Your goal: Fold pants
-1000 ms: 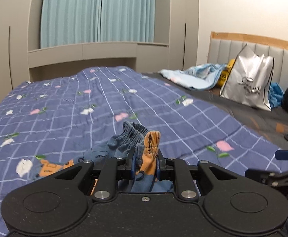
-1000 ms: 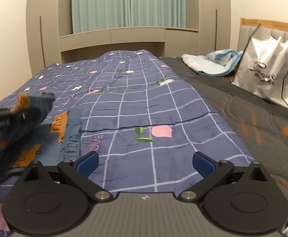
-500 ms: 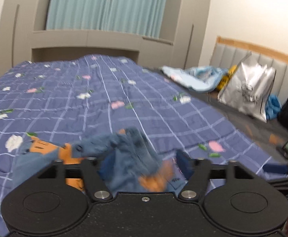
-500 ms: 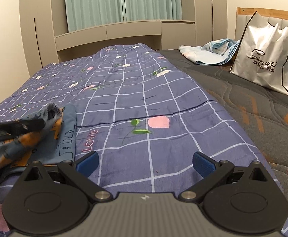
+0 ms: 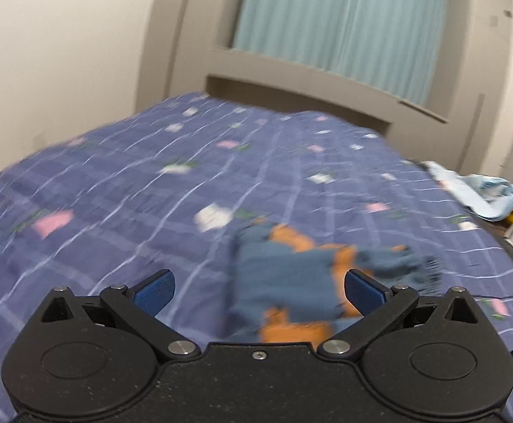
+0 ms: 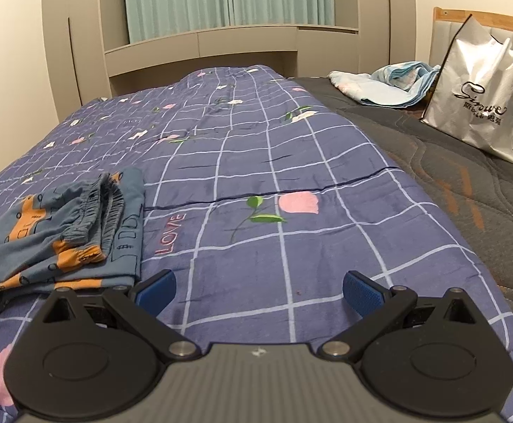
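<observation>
1. Spreading wide, the left tongs [image 5: 258, 290] are seen with nothing gripped between the blue pads [image 5: 154, 290]; that view is blurred.
2. The right tongs [image 6: 258, 290] are likewise held wide apart and empty, above the near edge of the bed.
3. The pants [image 6: 59, 232], blue with orange patches, are laid in a folded bundle on the purple checked quilt [image 6: 256, 183], towards the bed's near left corner, with the elastic waistband on top.
4. A white shopping bag [image 6: 482, 102] is stood against the headboard at the bed's far right.
5. Crumpled light-blue cloth [image 6: 387, 83] is seen beside it.
</observation>
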Action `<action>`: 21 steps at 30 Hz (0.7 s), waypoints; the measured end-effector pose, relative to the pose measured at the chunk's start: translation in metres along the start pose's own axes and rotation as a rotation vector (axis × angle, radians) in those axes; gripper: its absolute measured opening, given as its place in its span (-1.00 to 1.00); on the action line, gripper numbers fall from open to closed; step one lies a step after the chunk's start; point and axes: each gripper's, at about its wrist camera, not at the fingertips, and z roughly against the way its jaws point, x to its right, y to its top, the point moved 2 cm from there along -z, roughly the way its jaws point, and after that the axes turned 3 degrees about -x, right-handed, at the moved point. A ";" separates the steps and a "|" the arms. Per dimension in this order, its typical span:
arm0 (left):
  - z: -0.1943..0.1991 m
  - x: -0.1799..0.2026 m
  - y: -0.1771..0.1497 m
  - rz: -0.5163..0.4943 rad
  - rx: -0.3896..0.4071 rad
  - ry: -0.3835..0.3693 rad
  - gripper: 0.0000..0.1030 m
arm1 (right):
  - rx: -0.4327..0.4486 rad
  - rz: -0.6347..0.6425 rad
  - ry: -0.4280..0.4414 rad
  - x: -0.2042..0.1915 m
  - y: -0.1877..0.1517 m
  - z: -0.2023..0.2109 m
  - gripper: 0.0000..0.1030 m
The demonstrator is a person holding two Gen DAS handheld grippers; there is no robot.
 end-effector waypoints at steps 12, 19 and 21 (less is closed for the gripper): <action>-0.001 -0.032 -0.037 0.047 -0.080 -0.088 0.98 | 0.023 0.080 0.046 -0.031 0.006 0.011 1.00; 0.010 -0.038 -0.034 0.080 -0.038 -0.157 0.39 | 0.046 0.182 0.169 -0.074 0.052 -0.012 1.00; 0.011 -0.034 -0.032 0.078 -0.042 -0.201 0.18 | 0.040 0.220 0.185 -0.088 0.064 -0.027 1.00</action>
